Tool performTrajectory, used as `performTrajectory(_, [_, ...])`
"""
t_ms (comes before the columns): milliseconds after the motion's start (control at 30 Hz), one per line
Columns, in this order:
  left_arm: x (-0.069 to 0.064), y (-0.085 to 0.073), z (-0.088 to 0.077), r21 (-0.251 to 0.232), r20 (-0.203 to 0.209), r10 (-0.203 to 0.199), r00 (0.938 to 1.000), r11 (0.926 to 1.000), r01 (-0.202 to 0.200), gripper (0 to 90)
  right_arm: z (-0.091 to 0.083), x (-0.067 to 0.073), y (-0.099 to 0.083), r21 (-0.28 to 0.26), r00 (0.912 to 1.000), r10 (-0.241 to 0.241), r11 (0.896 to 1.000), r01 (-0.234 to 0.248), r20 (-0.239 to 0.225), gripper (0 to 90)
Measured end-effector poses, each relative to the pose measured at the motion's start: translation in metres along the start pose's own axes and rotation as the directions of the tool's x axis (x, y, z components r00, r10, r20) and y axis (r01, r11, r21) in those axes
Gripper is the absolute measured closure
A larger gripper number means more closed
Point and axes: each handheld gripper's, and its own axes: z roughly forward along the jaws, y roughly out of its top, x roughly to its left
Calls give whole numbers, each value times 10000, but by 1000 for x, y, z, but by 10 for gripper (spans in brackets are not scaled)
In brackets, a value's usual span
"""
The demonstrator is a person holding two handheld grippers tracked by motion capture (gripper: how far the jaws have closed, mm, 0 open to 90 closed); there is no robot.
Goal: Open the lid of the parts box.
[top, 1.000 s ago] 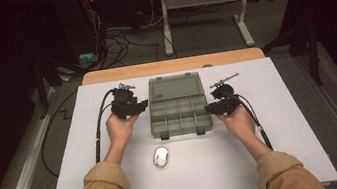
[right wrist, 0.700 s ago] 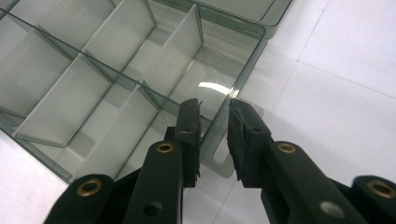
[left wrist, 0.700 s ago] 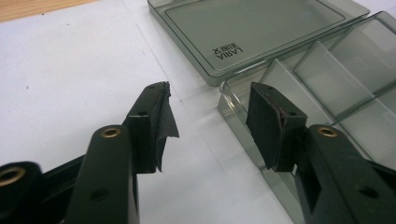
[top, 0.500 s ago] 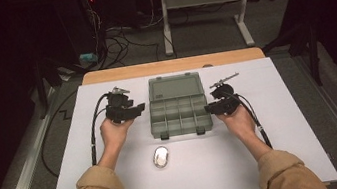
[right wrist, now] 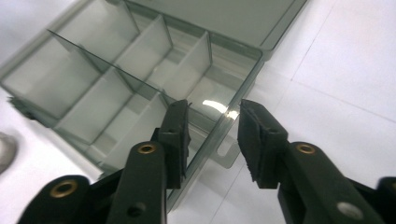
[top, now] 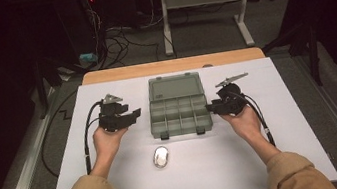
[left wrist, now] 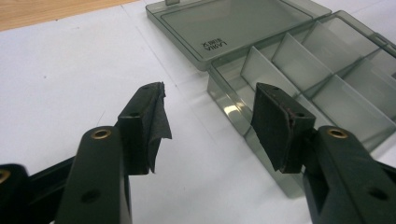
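At the centre of the high view an open grey compartment box [top: 178, 108] lay on the white table cover [top: 290, 147], lid flat behind it. The left gripper [top: 134, 115] sat just left of it, jaws spread and just opening, nothing between them. The right gripper [top: 210, 107], also just opening, straddled the box's right wall without pressing it

Open grey box [top: 178, 104] at centre of white sheet [top: 295, 146], lid flat at 12 o'clock. Left gripper [top: 132, 116] at 9 o'clock of box, just apart, jaws lately opening, nothing between. Right gripper [top: 210, 107] at 3 o'clock, against box wall. Small silver object [top: 161, 156] at 6 o'clock.
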Motion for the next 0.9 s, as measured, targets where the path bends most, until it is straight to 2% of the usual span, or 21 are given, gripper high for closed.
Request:
performTrajectory(100, [0,-7,-7,-174,25,-33,10000,9998,33,438,-11,0,-4,-439,9998,-77,9990,69,-176,596])
performTrajectory(167, [0,-11,-12,-269,28,-27,10000,9996,28,436,-19,1,-7,-715,9994,-338,9969,331,-89,582])
performTrajectory(267, [0,-17,-19,-441,78,-80,9999,9990,84,431,-29,0,-13,-1032,9990,-374,9941,347,-239,549])
performTrajectory(467, [-3,-29,-32,-692,129,-42,9999,9976,51,417,-48,-6,-33,-1628,9984,-446,9859,383,-353,492])
performTrajectory(567, [-5,-34,-37,-770,118,-29,9999,9970,38,410,-57,-9,-45,-1929,9983,-530,9801,476,-228,458])
performTrajectory(667, [-8,-40,-43,-993,115,-67,9999,9950,78,403,-65,-14,-57,-2209,9990,-301,9751,219,-336,435])
performTrajectory(833, [-11,-51,-50,-1171,135,-129,9998,9930,144,398,-78,-19,-74,-2509,9994,-270,9678,208,-213,418])
performTrajectory(900, [-12,-56,-53,-1253,147,-124,9998,9920,142,396,-83,-20,-81,-2732,9995,-296,9617,247,-137,404])
